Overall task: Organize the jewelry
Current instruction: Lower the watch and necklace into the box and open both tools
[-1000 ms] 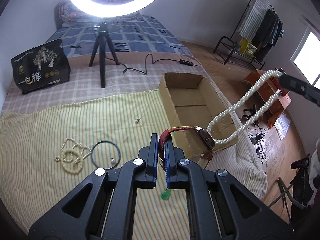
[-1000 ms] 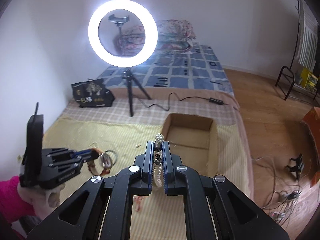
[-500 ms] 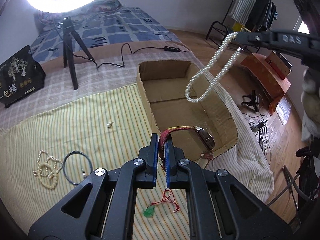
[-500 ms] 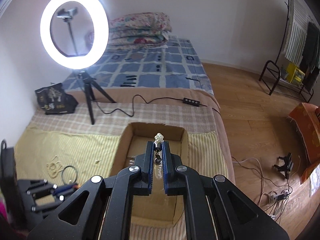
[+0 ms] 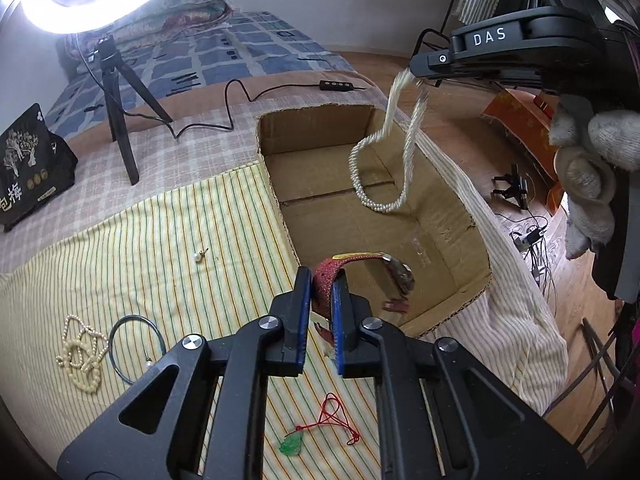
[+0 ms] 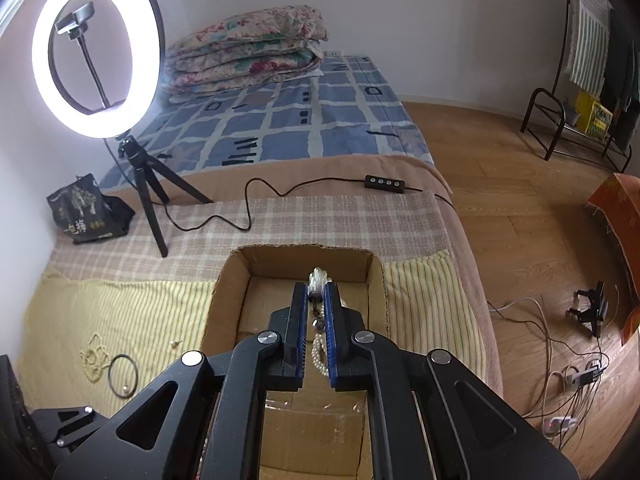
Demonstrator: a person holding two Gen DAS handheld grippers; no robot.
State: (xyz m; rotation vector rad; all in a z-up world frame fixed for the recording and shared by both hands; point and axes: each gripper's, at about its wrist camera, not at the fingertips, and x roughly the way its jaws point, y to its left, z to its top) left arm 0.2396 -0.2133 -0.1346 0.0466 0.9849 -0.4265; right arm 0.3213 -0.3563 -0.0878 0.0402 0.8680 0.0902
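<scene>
Now, pearls [image 5: 384,168]: pinched in right gripper [image 6: 316,308], dangling over box [image 5: 472,280].
Watch [image 5: 396,274]: left gripper [image 5: 320,300] easing open around its strap – above box edge.
Left: beads [image 5: 80,348], ring [image 5: 136,344], pendant [image 5: 292,446] – on cloth.

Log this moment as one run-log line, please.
left tool: jaws opening, red watch strap between them | right tool: shut on pearl necklace | both over cardboard box | stage: dropping in
</scene>
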